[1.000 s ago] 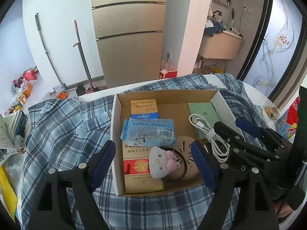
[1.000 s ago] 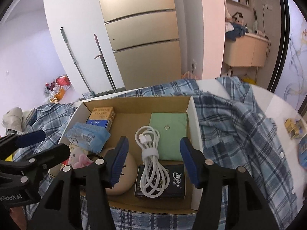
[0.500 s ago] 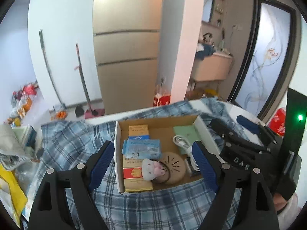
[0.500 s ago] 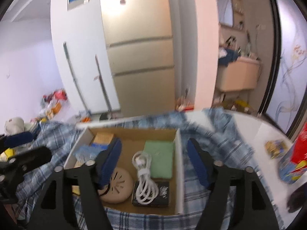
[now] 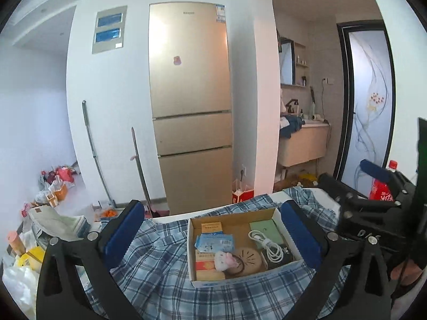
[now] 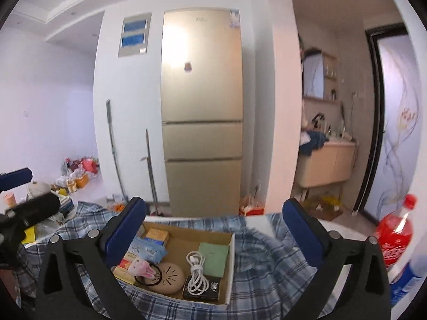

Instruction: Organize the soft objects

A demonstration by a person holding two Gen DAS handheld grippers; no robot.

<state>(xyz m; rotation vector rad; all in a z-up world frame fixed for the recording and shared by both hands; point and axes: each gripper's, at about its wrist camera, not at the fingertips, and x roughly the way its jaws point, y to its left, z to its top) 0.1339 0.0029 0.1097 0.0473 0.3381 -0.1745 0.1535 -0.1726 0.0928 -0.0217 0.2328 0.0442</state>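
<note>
Cardboard box (image 5: pixel 277 214) sitting on a blue plaid shirt (image 5: pixel 160 272) that's spread over the table, and pretty much everything small looks packed inside it already: an orange carton (image 5: pixel 211 228) at the far left, a blue tissue pack (image 5: pixel 215 242) in front of it, a little plush bunny (image 5: pixel 223 258) with a black hair tie (image 6: pixel 145 276) lying against a round tan disc (image 5: pixel 246 260), a coiled white cable (image 5: pixel 265 244) and a green pad (image 5: pixel 265 228) over on the right. Both tools are up above the near edge of the box with nothing in them; the left gripper (image 5: pixel 212 236) and the right gripper (image 6: pixel 213 230) both have their jaws spreading wide right now, nothing between the pads but air. So I'd guess the box-filling step is basically wrapped up, or they're between picks. If anything's left it's probably that shirt, which is the biggest soft thing here and is rumpled under the box. Handling it would call for pinching cloth at an edge well clear of the box, or shifting the box off first so it doesn't tip. There's a red soda bottle (image 6: pixel 395 236) at the right worth steering around.
</note>
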